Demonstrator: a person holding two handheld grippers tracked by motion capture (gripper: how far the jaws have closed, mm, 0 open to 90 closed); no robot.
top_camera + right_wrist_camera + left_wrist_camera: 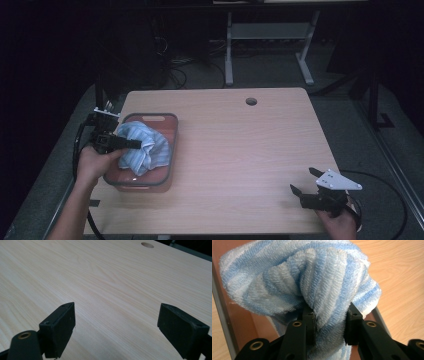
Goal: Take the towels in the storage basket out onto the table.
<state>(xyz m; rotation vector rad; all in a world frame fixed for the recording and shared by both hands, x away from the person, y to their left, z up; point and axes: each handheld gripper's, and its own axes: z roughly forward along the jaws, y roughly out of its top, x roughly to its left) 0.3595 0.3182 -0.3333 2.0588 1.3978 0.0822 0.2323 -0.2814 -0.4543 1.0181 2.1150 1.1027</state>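
Note:
A blue-and-white striped towel [145,145] is bunched up over a reddish tray with a grey rim [170,150] at the table's left side. My left gripper [135,144] reaches in from the left and is shut on a thick fold of the towel [329,315]; both pads press into the cloth. The towel [299,280] bulges above the jaws in the left gripper view, with the tray's floor [244,320] beneath it. My right gripper [301,181] rests low near the table's front right corner, open, with bare wood between its fingers [62,325].
The wooden table [240,150] has a round cable hole [251,101] near its far edge, also in the right gripper view as the hole [147,244]. Beyond the table stand a desk frame [270,40] and cables on the dark floor.

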